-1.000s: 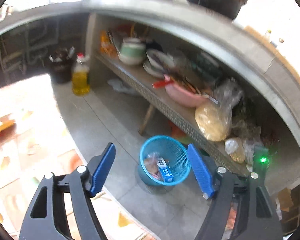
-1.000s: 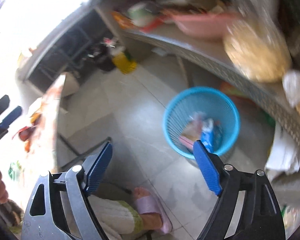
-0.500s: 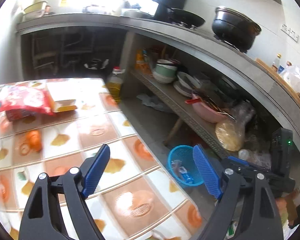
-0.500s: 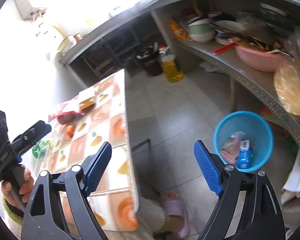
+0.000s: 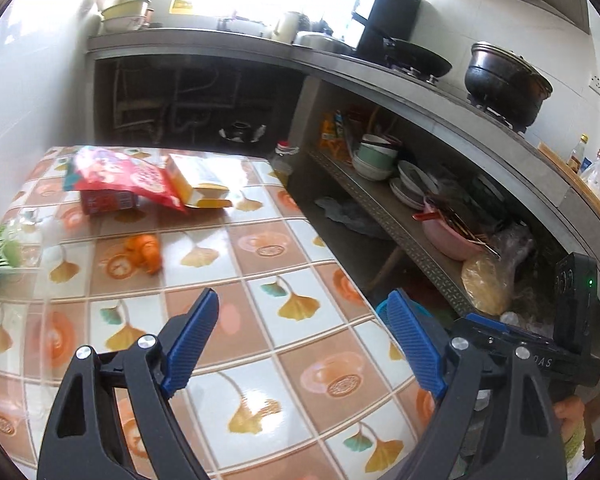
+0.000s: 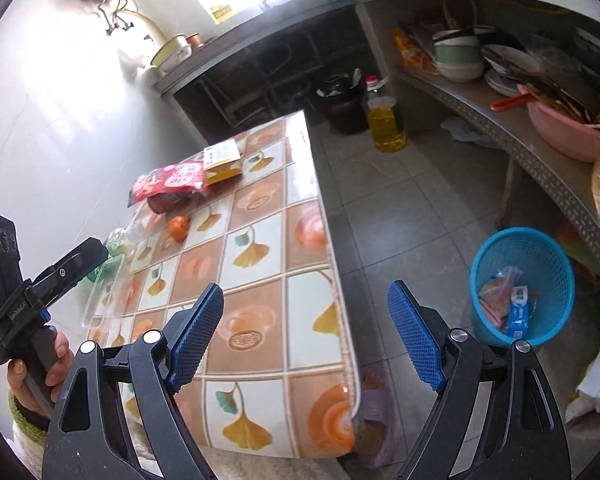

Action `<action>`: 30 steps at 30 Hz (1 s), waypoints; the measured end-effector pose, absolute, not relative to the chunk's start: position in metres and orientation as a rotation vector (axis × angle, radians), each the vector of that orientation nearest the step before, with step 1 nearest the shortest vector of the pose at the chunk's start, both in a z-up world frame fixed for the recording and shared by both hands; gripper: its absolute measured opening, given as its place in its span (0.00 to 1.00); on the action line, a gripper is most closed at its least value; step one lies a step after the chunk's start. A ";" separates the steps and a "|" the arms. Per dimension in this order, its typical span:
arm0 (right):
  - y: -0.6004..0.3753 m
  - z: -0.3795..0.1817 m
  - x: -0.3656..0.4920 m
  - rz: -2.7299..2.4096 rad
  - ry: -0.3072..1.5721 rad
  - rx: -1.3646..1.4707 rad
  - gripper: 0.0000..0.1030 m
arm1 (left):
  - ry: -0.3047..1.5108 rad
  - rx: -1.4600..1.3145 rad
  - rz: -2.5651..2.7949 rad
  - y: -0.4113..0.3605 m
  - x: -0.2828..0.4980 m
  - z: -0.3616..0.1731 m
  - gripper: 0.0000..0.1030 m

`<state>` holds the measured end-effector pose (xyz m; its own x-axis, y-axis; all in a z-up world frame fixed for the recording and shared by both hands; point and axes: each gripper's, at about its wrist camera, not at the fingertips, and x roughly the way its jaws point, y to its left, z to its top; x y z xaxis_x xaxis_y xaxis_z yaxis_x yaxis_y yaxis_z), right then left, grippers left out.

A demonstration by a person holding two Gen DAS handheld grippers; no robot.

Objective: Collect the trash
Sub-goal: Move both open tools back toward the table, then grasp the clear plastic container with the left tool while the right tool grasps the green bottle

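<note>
On the patterned table lie a red snack bag, an open yellow box and an orange peel, all toward its far left. My left gripper hovers open over the table's near part with nothing between its fingers. My right gripper is open and empty above the table's right edge. The same bag, box and peel show in the right wrist view. A blue basket on the floor to the right holds wrappers.
A clear tray and a clear bottle with green lie at the table's left side. An oil bottle and a dark bin stand on the floor. A shelf with a pink bowl runs along the right.
Both views swung away from the blue basket on the floor, up and left to the table top. The left jaws stand a little wider than before.
</note>
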<state>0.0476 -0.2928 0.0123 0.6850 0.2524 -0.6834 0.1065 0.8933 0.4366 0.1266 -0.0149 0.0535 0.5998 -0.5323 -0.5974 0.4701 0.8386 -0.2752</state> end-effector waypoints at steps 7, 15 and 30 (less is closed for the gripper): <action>-0.278 0.017 0.050 0.122 0.823 0.466 0.78 | 0.704 -0.093 -0.515 0.017 0.115 0.058 0.81; -0.247 0.014 0.063 0.201 0.841 0.449 0.78 | 0.678 -0.069 -0.355 0.074 0.088 0.052 0.81; -0.181 0.014 0.081 0.348 0.915 0.358 0.78 | 0.783 -0.099 0.011 0.184 0.121 0.014 0.75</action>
<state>0.0808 -0.1811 0.0137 0.5629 0.4377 -0.7011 -0.1386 0.8862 0.4421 0.1212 0.1839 0.0144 0.7092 -0.0266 -0.7045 -0.0472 0.9953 -0.0851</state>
